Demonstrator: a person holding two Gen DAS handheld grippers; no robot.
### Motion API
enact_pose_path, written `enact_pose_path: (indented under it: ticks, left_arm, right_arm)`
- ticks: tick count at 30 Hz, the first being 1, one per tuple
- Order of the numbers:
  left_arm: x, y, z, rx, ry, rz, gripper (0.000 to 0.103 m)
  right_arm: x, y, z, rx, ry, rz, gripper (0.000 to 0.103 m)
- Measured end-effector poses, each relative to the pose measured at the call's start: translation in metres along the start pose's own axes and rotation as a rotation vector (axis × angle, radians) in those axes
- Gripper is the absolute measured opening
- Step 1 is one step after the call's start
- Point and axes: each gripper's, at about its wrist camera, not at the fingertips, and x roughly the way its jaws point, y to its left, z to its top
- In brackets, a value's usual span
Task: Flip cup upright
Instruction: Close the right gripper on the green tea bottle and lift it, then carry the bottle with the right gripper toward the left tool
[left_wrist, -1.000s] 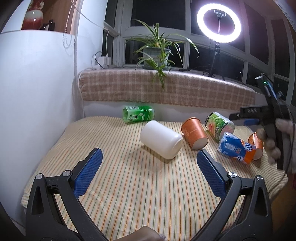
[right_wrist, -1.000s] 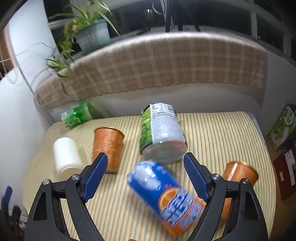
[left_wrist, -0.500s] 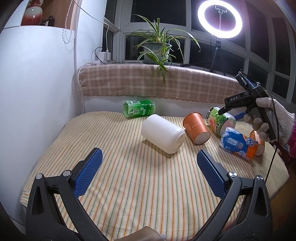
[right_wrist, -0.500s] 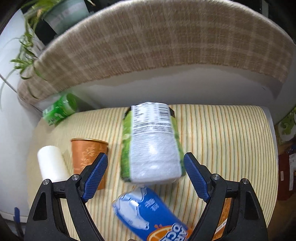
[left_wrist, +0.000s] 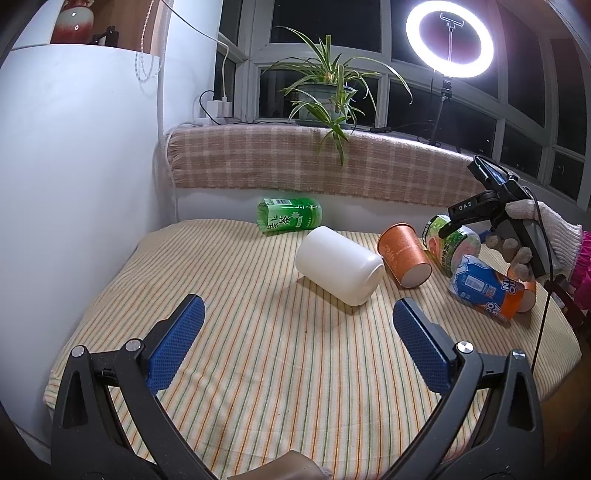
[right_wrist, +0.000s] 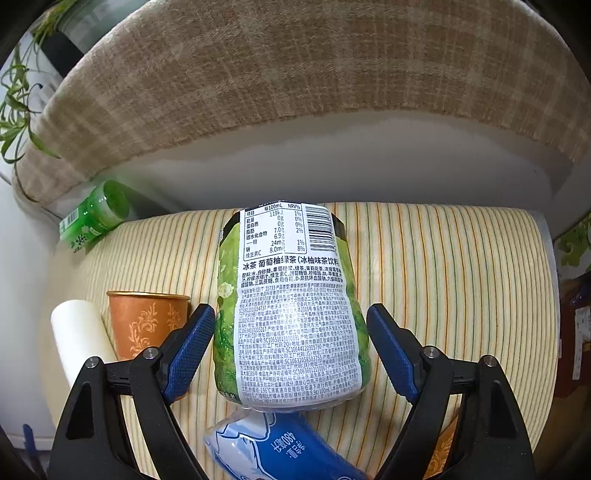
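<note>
Several cups lie on their sides on the striped cloth (left_wrist: 258, 350). My right gripper (right_wrist: 291, 350) is open, its blue pads either side of a green-labelled cup (right_wrist: 288, 306), not touching it. That cup also shows in the left wrist view (left_wrist: 452, 245) under the right gripper (left_wrist: 448, 230). A blue-and-orange cup (right_wrist: 280, 446) lies just below it, seen too in the left wrist view (left_wrist: 487, 290). An orange paper cup (left_wrist: 404, 254) and a white cup (left_wrist: 338, 271) lie mid-table. My left gripper (left_wrist: 295, 347) is open and empty, low over the front of the cloth.
A green tea cup (left_wrist: 290, 219) lies by the back wall. A second orange cup (left_wrist: 528, 291) sits behind the blue one. A plaid-covered ledge (left_wrist: 314, 162) holds a potted plant (left_wrist: 325, 103) and a ring light (left_wrist: 448, 38). A white wall (left_wrist: 74, 184) bounds the left.
My right gripper has moved forward and down so the green-labelled cup now lies between its open pads. The left gripper has stayed nearly still.
</note>
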Motion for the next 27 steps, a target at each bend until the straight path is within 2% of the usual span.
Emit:
enact_pose_path:
  ticks: [8, 16, 20, 23, 27]
  left_arm:
    - [-0.003, -0.002, 0.000, 0.011, -0.006, -0.001, 0.103]
    - [-0.007, -0.005, 0.000, 0.019, -0.014, 0.005, 0.103]
    - [-0.006, -0.005, 0.001, 0.013, -0.006, 0.001, 0.103]
    - [-0.005, -0.003, 0.003, -0.002, 0.003, -0.006, 0.103]
    - [-0.003, -0.002, 0.005, -0.017, 0.017, -0.016, 0.103]
  right_arm:
    - [-0.005, 0.003, 0.001, -0.014, -0.045, -0.011, 0.083]
    - [-0.041, -0.001, -0.001, -0.005, -0.148, 0.020, 0.083]
    - [-0.070, 0.007, -0.013, -0.005, -0.200, 0.071, 0.083]
    - [-0.095, 0.016, -0.038, 0.013, -0.227, 0.169, 0.083]
    - [-0.110, 0.037, -0.076, 0.007, -0.246, 0.258, 0.083]
